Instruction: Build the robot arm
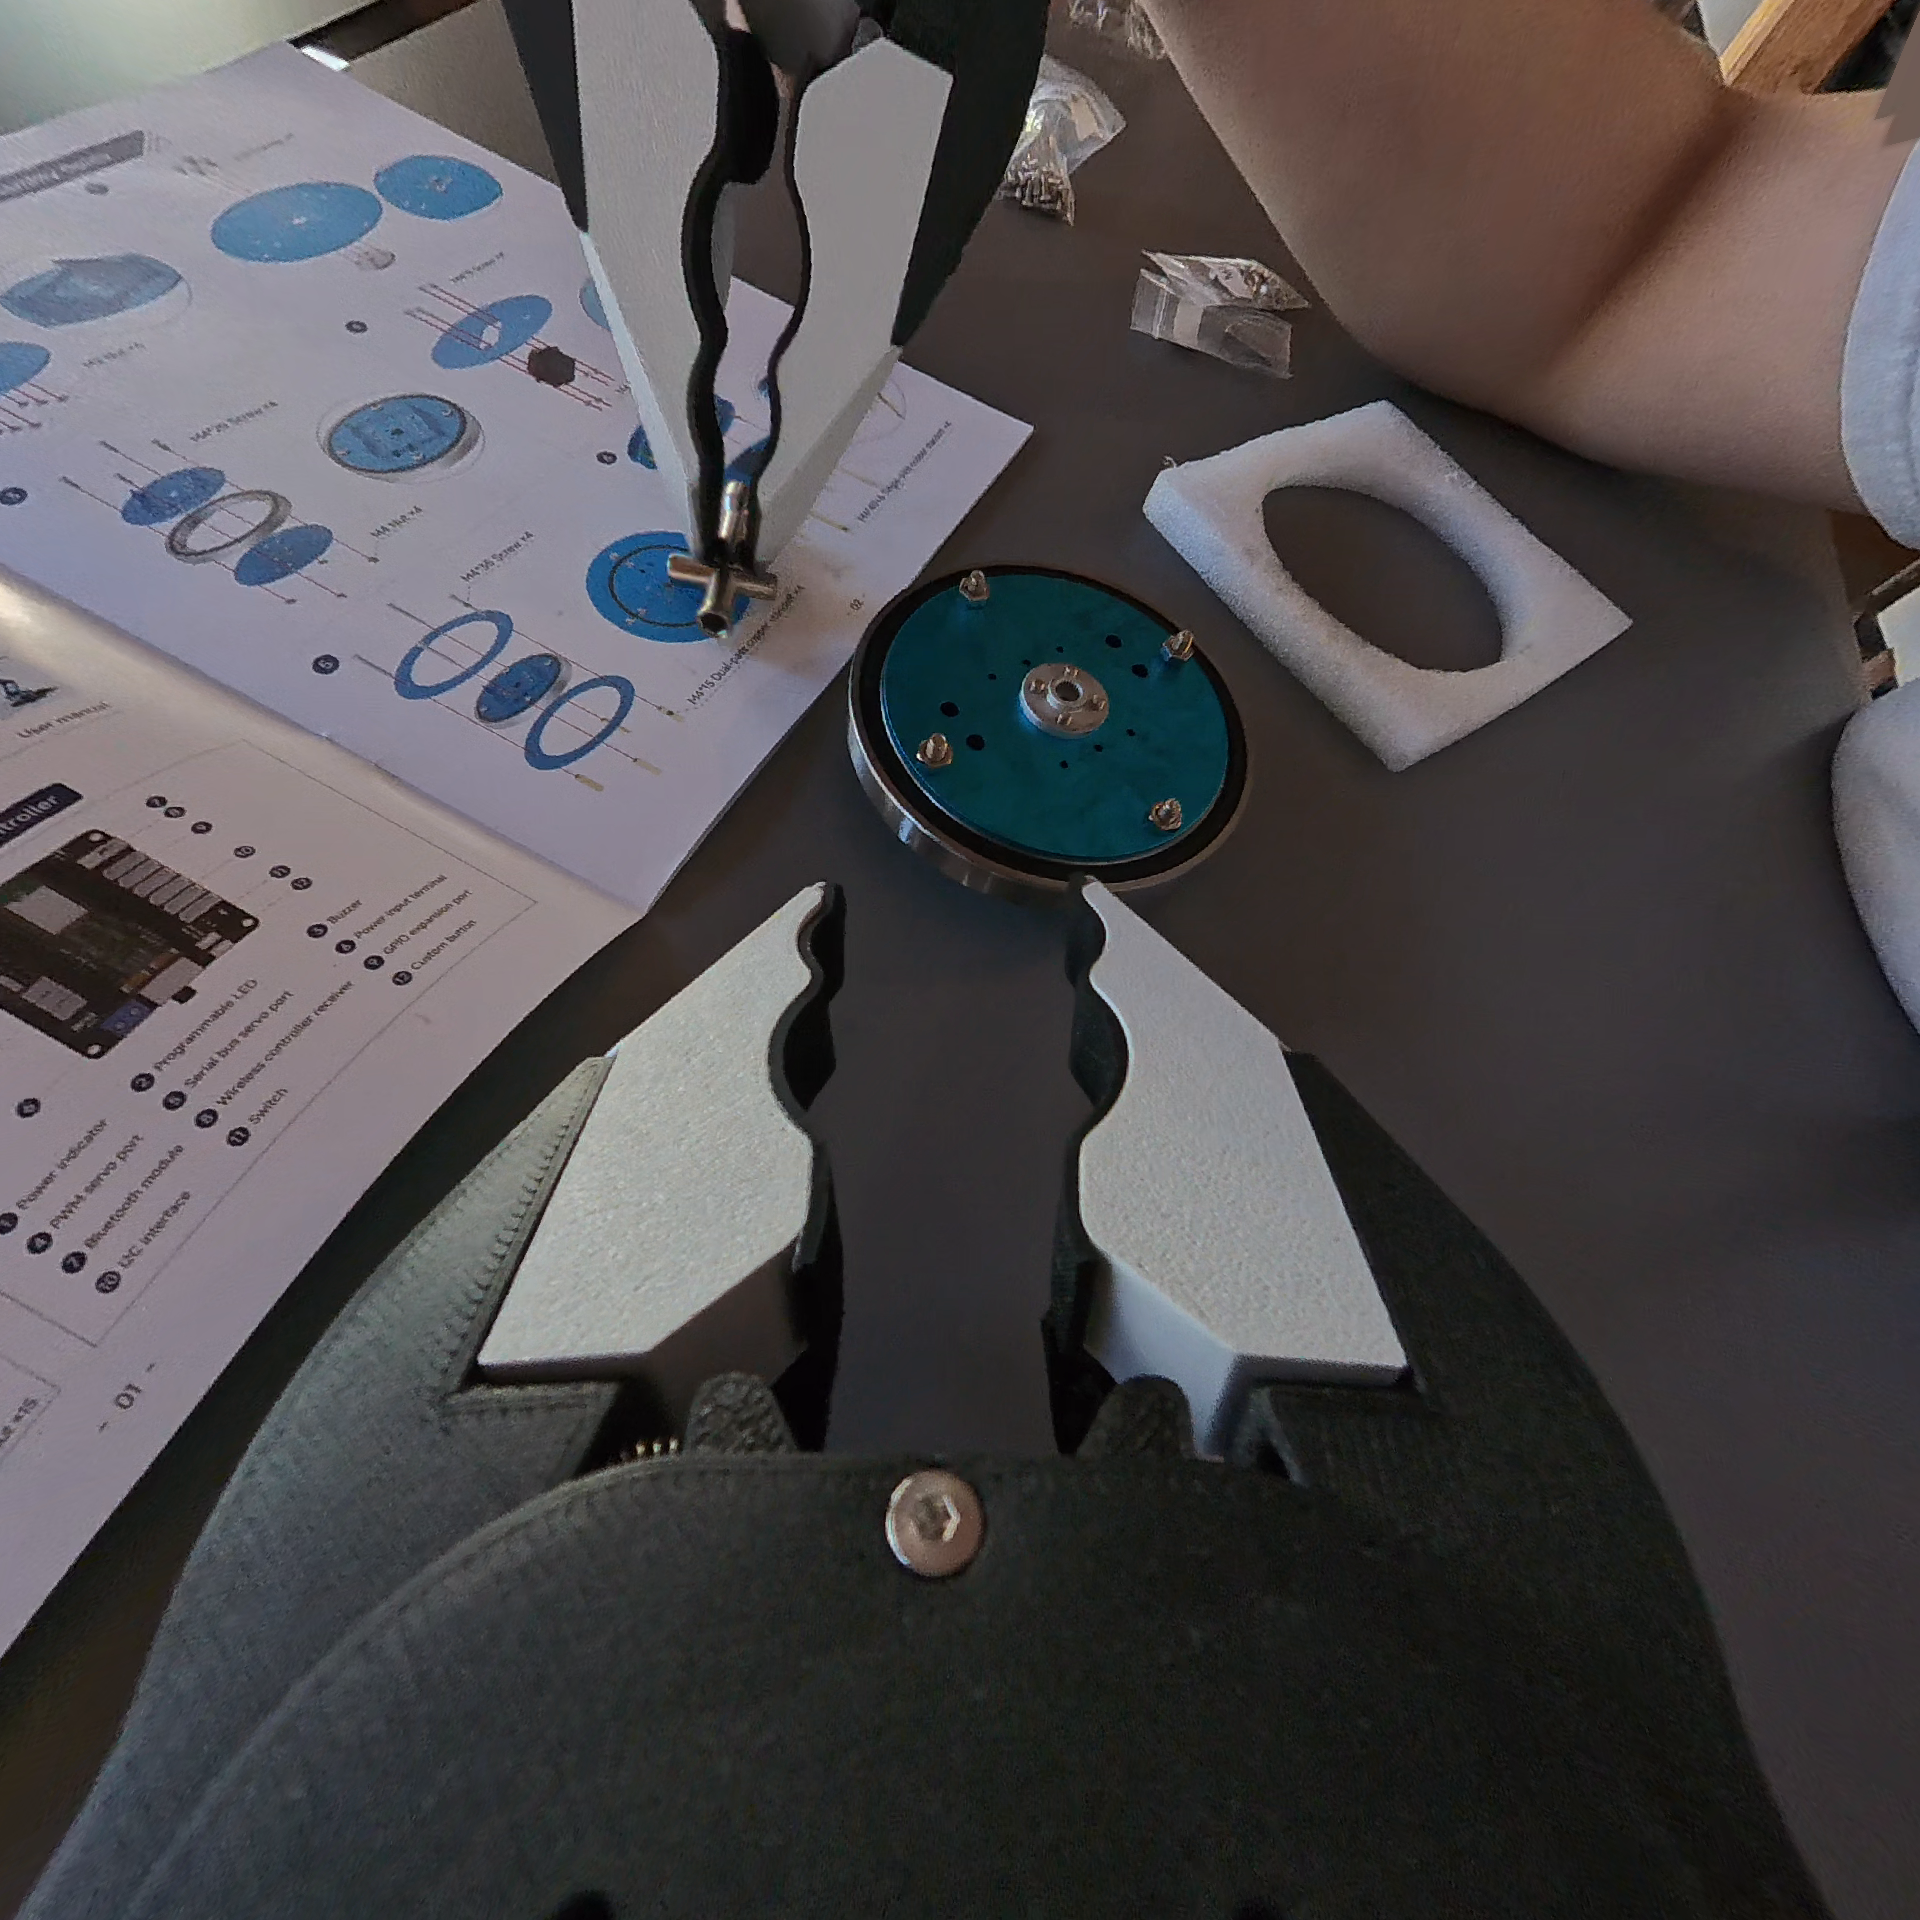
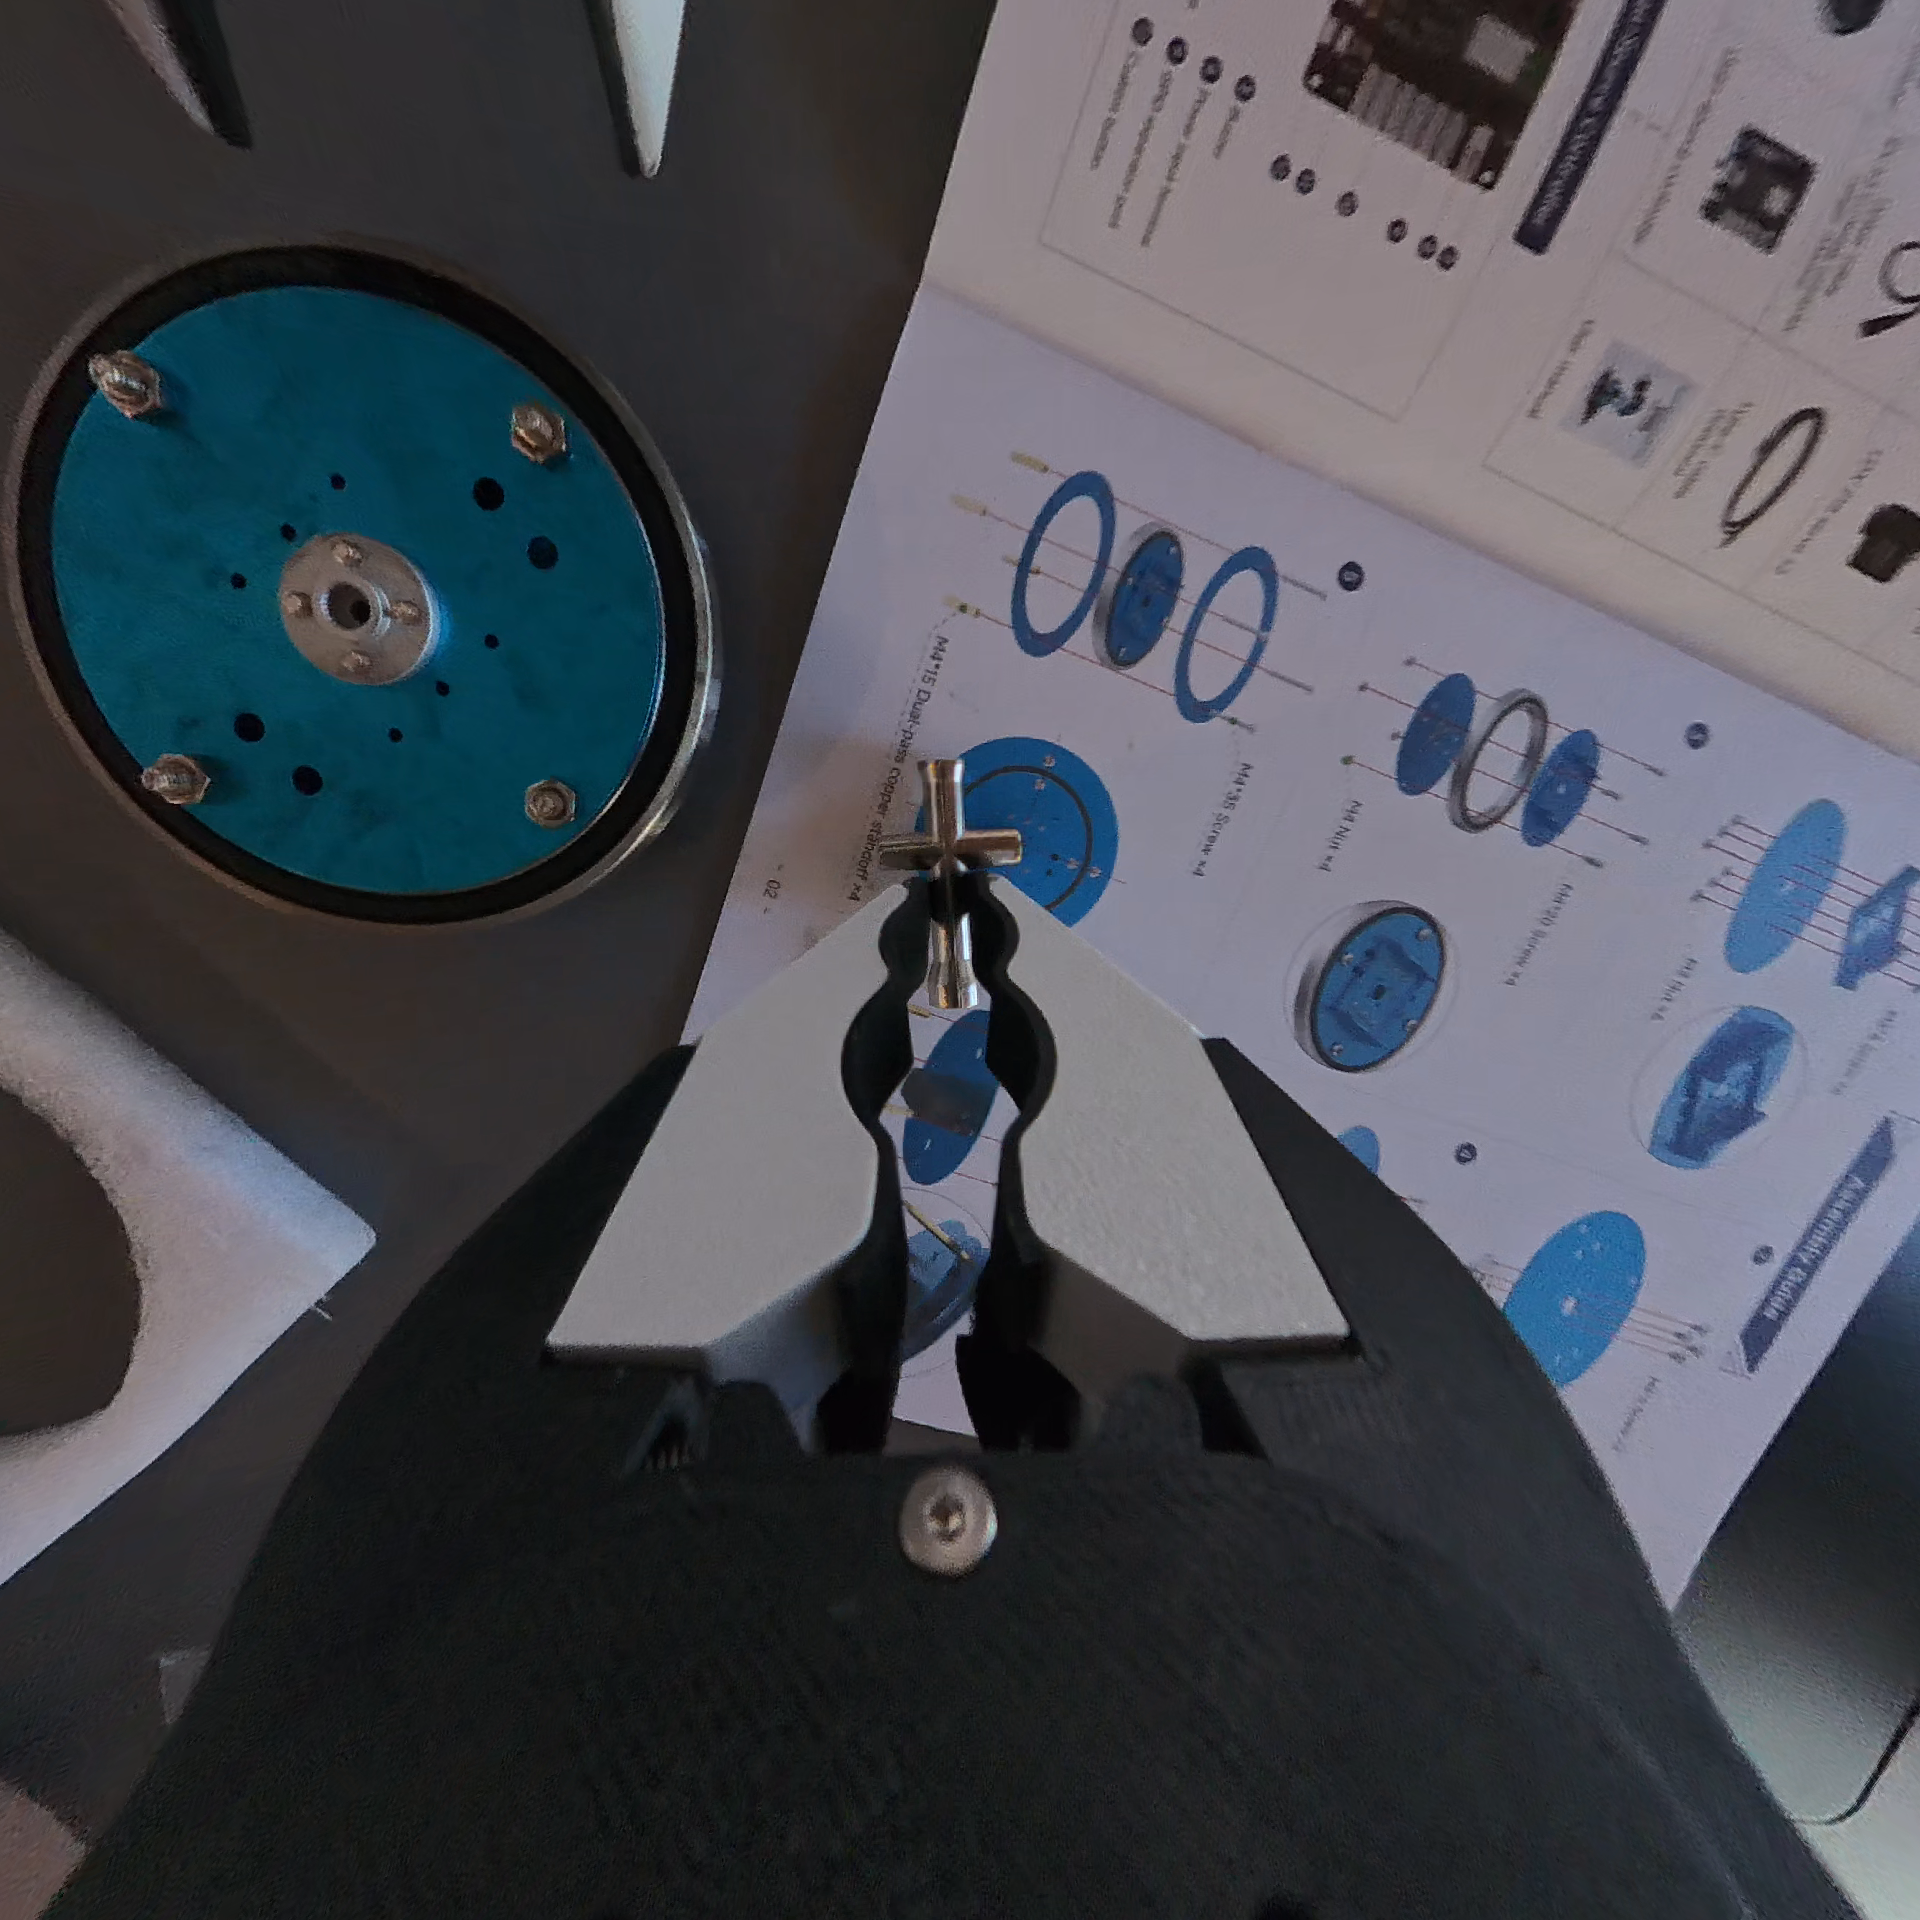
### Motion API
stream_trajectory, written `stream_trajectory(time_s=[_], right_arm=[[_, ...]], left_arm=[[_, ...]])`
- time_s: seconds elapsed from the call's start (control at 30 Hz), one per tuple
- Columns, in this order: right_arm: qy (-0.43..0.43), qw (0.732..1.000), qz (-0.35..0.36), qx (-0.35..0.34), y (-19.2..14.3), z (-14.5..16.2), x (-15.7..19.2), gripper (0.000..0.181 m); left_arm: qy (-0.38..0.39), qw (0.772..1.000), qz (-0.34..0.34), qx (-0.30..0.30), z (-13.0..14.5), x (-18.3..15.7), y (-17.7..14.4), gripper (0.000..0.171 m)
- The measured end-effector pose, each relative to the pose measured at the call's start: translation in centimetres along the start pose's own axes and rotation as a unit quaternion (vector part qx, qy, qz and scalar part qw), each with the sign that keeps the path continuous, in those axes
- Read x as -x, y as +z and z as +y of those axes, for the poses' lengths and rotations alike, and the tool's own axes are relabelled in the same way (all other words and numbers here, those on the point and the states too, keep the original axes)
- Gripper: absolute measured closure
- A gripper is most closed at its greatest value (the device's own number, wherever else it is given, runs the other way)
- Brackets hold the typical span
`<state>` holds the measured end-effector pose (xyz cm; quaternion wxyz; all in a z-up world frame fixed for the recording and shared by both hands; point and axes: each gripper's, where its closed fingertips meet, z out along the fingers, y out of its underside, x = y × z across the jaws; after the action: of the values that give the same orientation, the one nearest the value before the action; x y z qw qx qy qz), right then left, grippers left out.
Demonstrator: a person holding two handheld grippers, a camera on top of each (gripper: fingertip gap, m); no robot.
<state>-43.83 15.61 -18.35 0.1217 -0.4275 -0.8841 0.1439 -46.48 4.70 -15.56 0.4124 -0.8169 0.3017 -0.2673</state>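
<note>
A round blue disc assembly (image 1: 1049, 732) with a metal hub, a steel rim and several corner nuts lies flat on the dark table; it also shows in the right wrist view (image 2: 353, 582). My left gripper (image 1: 956, 904) is open and empty, its tips just short of the disc's near rim. My right gripper (image 2: 948, 894) is shut on a small metal cross wrench (image 2: 948, 862), held over the open manual beside the disc. The same gripper (image 1: 743, 525) and the wrench (image 1: 722, 582) show in the left wrist view.
An open instruction manual (image 1: 312, 436) covers the table's left side; it also shows in the right wrist view (image 2: 1455, 831). A white foam frame (image 1: 1382, 582) lies right of the disc. Small bags of hardware (image 1: 1216, 307) lie behind. A person's arm (image 1: 1507, 260) reaches across at the back right.
</note>
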Motion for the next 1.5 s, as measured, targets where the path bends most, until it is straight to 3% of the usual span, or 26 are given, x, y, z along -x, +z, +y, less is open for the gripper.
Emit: stream_trajectory(time_s=[0.07, 0.13, 0.23, 0.3, 0.4, 0.6, 0.73, 0.83, 1.0, 1.1, 1.17, 1.33, 1.4, 1.5], right_arm=[[0.028, 0.998, 0.023, -0.046, -1.1, -0.9, -0.3, 0.175], [0.085, 0.984, 0.036, -0.150, -3.3, -2.8, -0.1, 0.175], [0.193, 0.910, 0.026, -0.366, -7.6, -6.4, 1.7, 0.176], [0.255, 0.871, 0.055, -0.415, -8.7, -6.4, 2.7, 0.175], [0.260, 0.855, 0.129, -0.430, -9.3, -6.3, 4.7, 0.176], [0.168, 0.858, 0.297, -0.385, -10.4, -7.4, 6.8, 0.176], [0.125, 0.857, 0.341, -0.365, -10.5, -8.6, 7.5, 0.176], [0.126, 0.853, 0.350, -0.367, -10.1, -8.7, 7.6, 0.176], [0.125, 0.869, 0.265, -0.399, -9.4, -8.3, 7.9, 0.173], [0.119, 0.895, 0.156, -0.400, -9.5, -7.8, 8.7, 0.163], [0.129, 0.912, 0.079, -0.380, -9.2, -7.0, 9.3, 0.154], [0.096, 0.916, -0.024, -0.388, -9.6, -6.6, 10.9, 0.156], [0.087, 0.922, -0.042, -0.374, -9.3, -6.2, 11.1, 0.174], [0.081, 0.922, -0.077, -0.372, -9.1, -6.0, 11.7, 0.176]], left_arm=[[-0.004, 1.000, -0.008, -0.010, -0.3, 0.2, -0.2, 0.131], [-0.015, 0.999, -0.015, -0.034, -1.1, 0.4, -0.5, 0.132], [-0.040, 0.995, -0.008, -0.096, -3.2, -0.3, -0.4, 0.132], [-0.066, 0.988, 0.005, -0.143, -5.1, -1.4, -0.3, 0.133], [-0.110, 0.969, 0.029, -0.221, -8.0, -3.3, -0.5, 0.140], [-0.173, 0.947, 0.027, -0.268, -9.9, -4.2, -0.6, 0.142], [-0.171, 0.939, 0.034, -0.297, -10.9, -4.5, -0.9, 0.146], [-0.139, 0.952, 0.010, -0.271, -10.6, -4.3, -0.5, 0.164], [-0.104, 0.975, 0.017, -0.195, -9.9, -4.5, 0.0, 0.164], [-0.080, 0.988, 0.061, -0.117, -9.4, -5.4, 0.4, 0.164], [-0.044, 0.996, 0.055, -0.052, -8.7, -5.5, 0.7, 0.164], [0.063, 0.995, 0.052, 0.051, -8.4, -7.2, 2.0, 0.164], [0.084, 0.993, 0.042, 0.065, -8.7, -7.4, 2.5, 0.165], [0.078, 0.994, 0.040, 0.070, -9.2, -8.0, 3.0, 0.164]])
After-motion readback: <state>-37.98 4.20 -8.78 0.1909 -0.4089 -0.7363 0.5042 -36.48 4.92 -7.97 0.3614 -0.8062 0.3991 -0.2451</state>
